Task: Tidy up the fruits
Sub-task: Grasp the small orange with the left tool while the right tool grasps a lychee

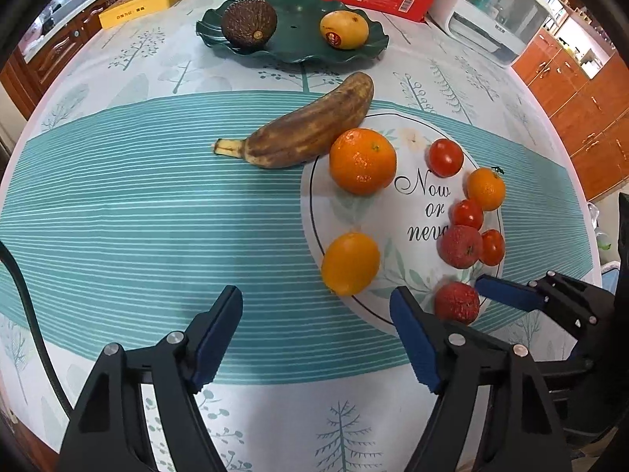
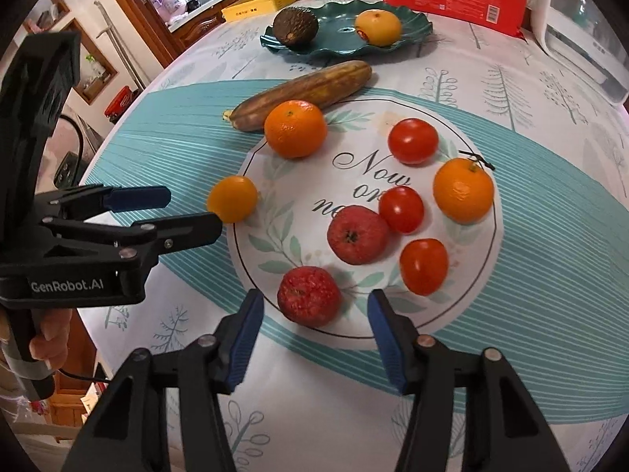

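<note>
Right gripper (image 2: 314,338) jaws wide apart, empty, bracketing a red hawthorn fruit (image 2: 309,296) at lower centre; left gripper (image 1: 316,338) likewise spread, holding nothing.

At the bottom of the frame the left gripper (image 1: 316,316) stands with its blue-padded jaws spread wide, nothing between them, above the teal striped cloth (image 1: 137,196). Just past its right finger lies a red fruit (image 1: 457,302) on the white plate (image 1: 393,275); the right gripper (image 1: 507,293) reaches in from the lower right, its blue tip beside that fruit. A brown banana (image 1: 302,133) touches a large orange (image 1: 362,160) at centre. A green dish (image 1: 298,39) sits at the top.
</note>
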### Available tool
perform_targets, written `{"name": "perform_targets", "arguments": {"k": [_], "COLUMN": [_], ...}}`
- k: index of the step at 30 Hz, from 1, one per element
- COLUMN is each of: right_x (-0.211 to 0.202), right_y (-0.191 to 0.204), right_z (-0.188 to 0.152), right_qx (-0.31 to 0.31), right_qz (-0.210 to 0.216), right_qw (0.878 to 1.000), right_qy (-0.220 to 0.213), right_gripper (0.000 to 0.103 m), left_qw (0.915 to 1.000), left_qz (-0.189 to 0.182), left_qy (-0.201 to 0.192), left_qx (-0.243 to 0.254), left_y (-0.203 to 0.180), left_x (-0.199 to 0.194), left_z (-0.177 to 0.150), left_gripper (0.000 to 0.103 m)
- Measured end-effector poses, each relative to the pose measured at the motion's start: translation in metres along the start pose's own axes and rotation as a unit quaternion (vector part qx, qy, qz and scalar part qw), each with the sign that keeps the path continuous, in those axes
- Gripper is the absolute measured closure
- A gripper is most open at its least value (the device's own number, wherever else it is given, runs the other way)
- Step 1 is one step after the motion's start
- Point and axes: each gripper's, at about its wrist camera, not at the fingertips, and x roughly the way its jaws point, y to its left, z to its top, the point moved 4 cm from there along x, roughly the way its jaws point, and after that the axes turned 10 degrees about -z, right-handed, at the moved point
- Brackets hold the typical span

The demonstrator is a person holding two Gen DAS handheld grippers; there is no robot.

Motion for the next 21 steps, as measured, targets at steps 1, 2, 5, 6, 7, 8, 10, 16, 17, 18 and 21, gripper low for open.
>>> {"name": "perform_targets", "arguments": {"k": [1, 2, 5, 6, 7, 8, 10, 16, 17, 18, 21], "right_x": [0.002, 0.003, 0.004, 0.004, 0.004, 0.004, 0.005, 0.006, 0.006, 0.007, 0.007], "right_y": [0.0, 0.0, 0.001, 0.001, 0.0, -0.001, -0.003, -0.009, -0.009, -0.009, -0.009], "right_z": [0.0, 0.0, 0.001, 0.0, 0.001, 0.001, 0.001, 0.002, 0.002, 0.002, 0.002], "right_qx": [0.0, 0.0, 0.002, 0.002, 0.001, 0.002, 0.005, 0.018, 0.02, 0.021, 0.024], "right_qz": [-0.002, -0.001, 0.002, -0.001, -0.004, -0.006, -0.006, -0.003, -0.002, -0.002, -0.002], "right_qw": [1.0, 1.0, 1.0, 1.0, 1.0, 1.0, 1.0, 1.0, 1.0, 1.0, 1.0], "right_qy": [0.0, 0.001, 0.002, 0.001, 0.0, -0.001, 0.0, 0.002, 0.002, 0.002, 0.002], "right_gripper": [0.058, 0.062, 0.068, 0.068, 0.068, 0.068, 0.069, 0.069, 0.069, 0.069, 0.069], "left_qw": [1.0, 1.0, 0.9999, 0.9999, 0.9998, 0.9997, 0.9996, 0.9993, 0.9992, 0.9991, 0.9988], "left_qz": [-0.002, -0.003, -0.008, -0.011, -0.013, -0.016, -0.019, -0.023, -0.023, -0.021, -0.013], "left_qy": [0.001, 0.001, 0.004, 0.006, 0.007, 0.009, 0.013, 0.014, 0.015, 0.016, 0.017], "left_qx": [0.001, 0.003, 0.008, 0.01, 0.011, 0.013, 0.015, 0.026, 0.028, 0.032, 0.044], "left_y": [-0.001, -0.001, -0.004, -0.005, -0.006, -0.008, -0.009, -0.015, -0.017, -0.019, -0.023], "left_x": [0.002, 0.003, 0.008, 0.01, 0.012, 0.014, 0.018, 0.027, 0.028, 0.029, 0.03], "left_z": [0.001, 0.003, 0.006, 0.007, 0.008, 0.009, 0.011, 0.018, 0.018, 0.018, 0.019], "left_gripper": [0.027, 0.028, 0.03, 0.03, 0.033, 0.035, 0.041, 0.058, 0.063, 0.066, 0.072]}}
